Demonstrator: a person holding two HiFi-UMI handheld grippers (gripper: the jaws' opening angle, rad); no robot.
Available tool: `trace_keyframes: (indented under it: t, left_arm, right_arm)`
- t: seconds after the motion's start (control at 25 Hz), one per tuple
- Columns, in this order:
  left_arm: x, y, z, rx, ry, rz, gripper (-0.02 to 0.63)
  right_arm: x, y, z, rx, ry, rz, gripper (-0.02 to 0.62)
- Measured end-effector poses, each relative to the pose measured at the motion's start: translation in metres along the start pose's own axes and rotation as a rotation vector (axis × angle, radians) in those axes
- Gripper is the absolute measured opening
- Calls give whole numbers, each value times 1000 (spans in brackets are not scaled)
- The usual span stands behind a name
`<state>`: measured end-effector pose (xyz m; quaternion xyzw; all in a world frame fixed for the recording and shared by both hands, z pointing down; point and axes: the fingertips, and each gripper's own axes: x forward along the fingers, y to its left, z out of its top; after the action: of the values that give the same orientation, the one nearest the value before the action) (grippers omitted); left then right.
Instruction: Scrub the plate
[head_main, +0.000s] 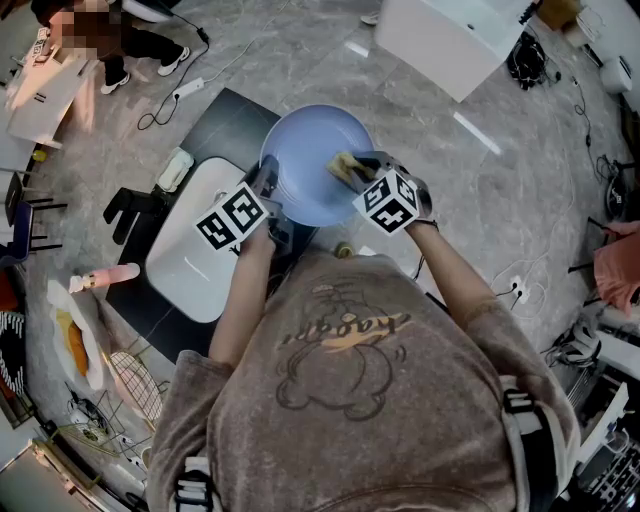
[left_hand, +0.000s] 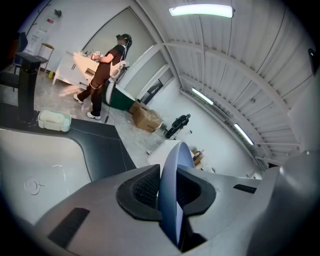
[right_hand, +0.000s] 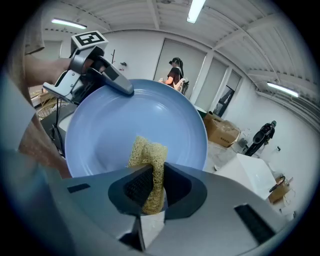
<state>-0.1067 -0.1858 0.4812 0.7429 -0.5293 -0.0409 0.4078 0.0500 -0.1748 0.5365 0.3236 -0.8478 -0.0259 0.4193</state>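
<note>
A pale blue plate (head_main: 313, 160) is held up over the sink, tilted towards the person. My left gripper (head_main: 268, 190) is shut on the plate's near left rim; in the left gripper view the plate (left_hand: 172, 200) stands edge-on between the pads. My right gripper (head_main: 352, 170) is shut on a yellow mesh scrubber (head_main: 343, 166) and holds it against the plate's right inner face. In the right gripper view the scrubber (right_hand: 148, 165) sticks out of the jaws onto the plate (right_hand: 125, 125), with the left gripper (right_hand: 120, 86) clamped on the top rim.
A white sink basin (head_main: 190, 260) set in a dark counter (head_main: 215, 125) lies below my left arm. A soap dish (head_main: 174, 170) sits at its far edge. A pink bottle (head_main: 105, 278) and a dish rack (head_main: 130, 385) are at the left. Another person (left_hand: 102, 75) stands far off.
</note>
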Motion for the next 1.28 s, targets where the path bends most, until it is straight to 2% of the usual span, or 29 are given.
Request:
trace_keyframes:
  t: [0.28,0.64,0.96,1.28]
  left_arm:
    - [0,7,3,-19,-18,17,57]
    - [5,6,8,-41,-31,19,60]
    - [9,-4,6,-32,-16,-14,64]
    - [11,-10,2,-64,-4,-60,64]
  right_arm:
    - [-1,35,6,29,-26,112,48]
    - [-3,70,32,27,-78,233,48]
    - [0,82,57,4,-121,272,48]
    - [1,58,79,38,-175,237,49]
